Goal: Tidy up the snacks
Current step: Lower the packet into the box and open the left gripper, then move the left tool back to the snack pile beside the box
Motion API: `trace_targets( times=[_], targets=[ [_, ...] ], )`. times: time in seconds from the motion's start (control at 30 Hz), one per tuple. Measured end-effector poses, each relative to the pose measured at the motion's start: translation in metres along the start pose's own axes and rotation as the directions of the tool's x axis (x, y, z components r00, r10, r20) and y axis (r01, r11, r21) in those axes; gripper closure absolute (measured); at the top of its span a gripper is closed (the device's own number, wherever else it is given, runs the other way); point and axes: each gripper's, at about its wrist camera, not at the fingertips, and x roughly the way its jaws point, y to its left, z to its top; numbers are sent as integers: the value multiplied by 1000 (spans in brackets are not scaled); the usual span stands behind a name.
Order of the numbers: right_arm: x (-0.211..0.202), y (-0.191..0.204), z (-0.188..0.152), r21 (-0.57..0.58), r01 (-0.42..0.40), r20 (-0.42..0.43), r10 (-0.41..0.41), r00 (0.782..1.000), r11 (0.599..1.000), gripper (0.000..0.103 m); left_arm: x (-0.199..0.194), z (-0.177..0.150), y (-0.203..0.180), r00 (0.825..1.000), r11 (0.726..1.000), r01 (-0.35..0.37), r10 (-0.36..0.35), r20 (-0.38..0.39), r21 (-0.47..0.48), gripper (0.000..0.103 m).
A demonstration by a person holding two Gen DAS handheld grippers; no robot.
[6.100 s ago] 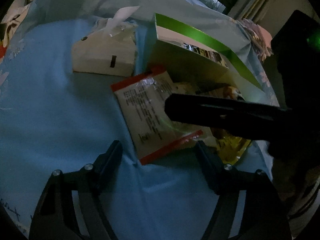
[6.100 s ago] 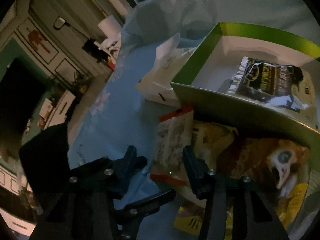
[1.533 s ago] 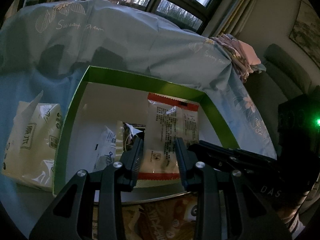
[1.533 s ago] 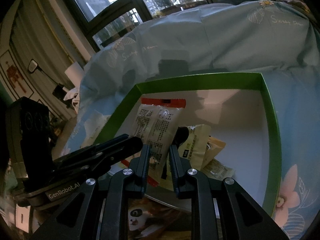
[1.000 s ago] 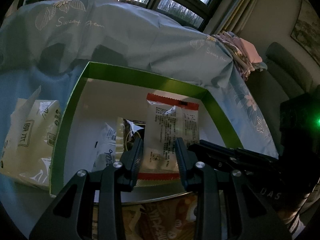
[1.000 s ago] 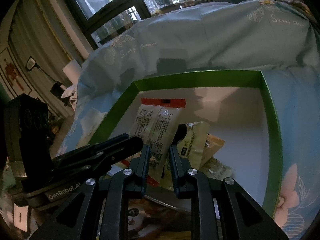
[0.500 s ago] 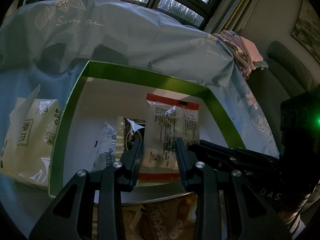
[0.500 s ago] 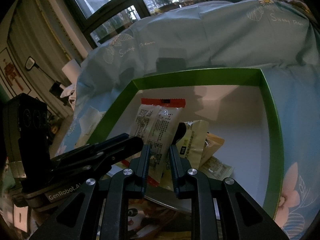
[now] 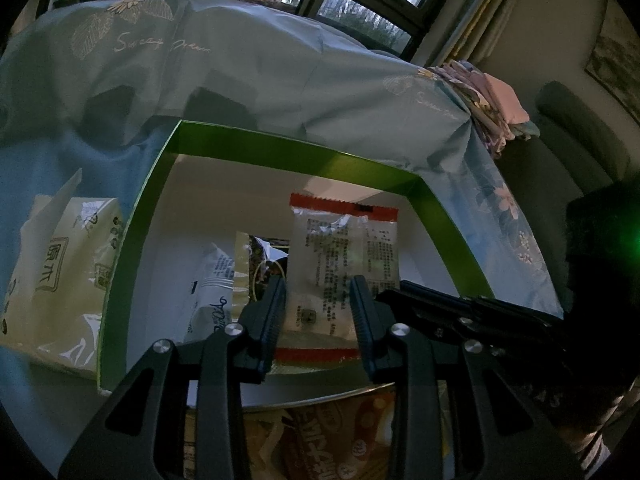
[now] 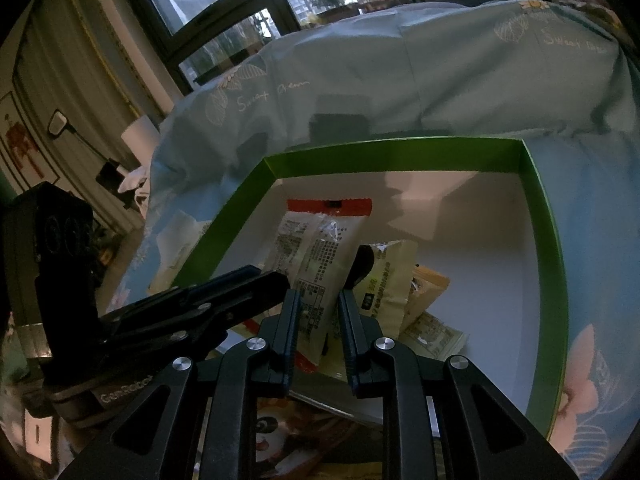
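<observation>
A clear snack packet with red ends (image 9: 344, 248) stands upright over the open green box (image 9: 300, 152), its lower part clamped from both sides. My left gripper (image 9: 320, 304) is shut on the packet's bottom. In that view the right gripper's black fingers (image 9: 460, 312) reach in from the right. In the right wrist view the same packet (image 10: 316, 244) sits between the pads of my right gripper (image 10: 318, 312), which is shut on it. The left gripper (image 10: 200, 308) comes in from the left. The green box (image 10: 392, 150) has a white inside.
Inside the box lie a white packet (image 9: 212, 292), a dark packet (image 9: 266, 256) and a pale yellow packet (image 10: 384, 280). A tissue pack (image 9: 60, 276) stands left of the box. An orange snack bag (image 9: 320, 432) lies in front of it on the blue cloth (image 9: 60, 168).
Six seconds ago the red-ended packet lay flat on the blue cloth in front of the box; now both grippers hold it upright over the box. Nothing has moved in the last second.
</observation>
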Motion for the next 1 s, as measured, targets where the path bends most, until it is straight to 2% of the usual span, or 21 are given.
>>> trace_targets(
  times=[0.27, 0.3, 0.37, 0.43, 0.53, 0.57, 0.67, 0.73, 0.93, 1.0],
  targets=[
    [-18, 12, 0, -46, 62, 56, -59, 997, 997, 82, -5, 1, -6, 1000, 1000, -26, 26, 8, 0, 68],
    [-24, 13, -1, -48, 71, 68, -67, 995, 996, 82, -8, 1, -8, 999, 999, -36, 36, 14, 7, 65],
    [-35, 14, -4, -49, 82, 88, -78, 993, 995, 81, -16, 2, -14, 997, 998, -64, 63, 35, 23, 52],
    [-47, 15, -4, -43, 84, 106, -79, 991, 996, 74, -25, 3, -19, 995, 996, -80, 78, 56, 33, 43],
    [-69, 15, -7, -32, 84, 135, -79, 988, 996, 61, -41, 5, -28, 991, 994, -100, 96, 91, 44, 38],
    [-78, 15, -10, -29, 80, 145, -75, 987, 996, 60, -46, 5, -32, 989, 993, -110, 104, 104, 51, 30],
    [-98, 17, -16, -27, 73, 163, -68, 984, 997, 56, -68, 3, -47, 975, 982, -167, 151, 165, 91, 21],
    [-108, 19, -19, -19, 66, 175, -62, 983, 998, 49, -83, 0, -54, 965, 975, -194, 171, 200, 104, 18],
    [-136, 31, -30, -20, 49, 200, -44, 979, 999, 41, -121, -15, -70, 934, 959, -263, 228, 275, 101, 15],
    [-145, 34, -34, -26, 41, 206, -35, 978, 999, 39, -129, -19, -73, 926, 955, -282, 245, 287, 95, 6]
  ],
)
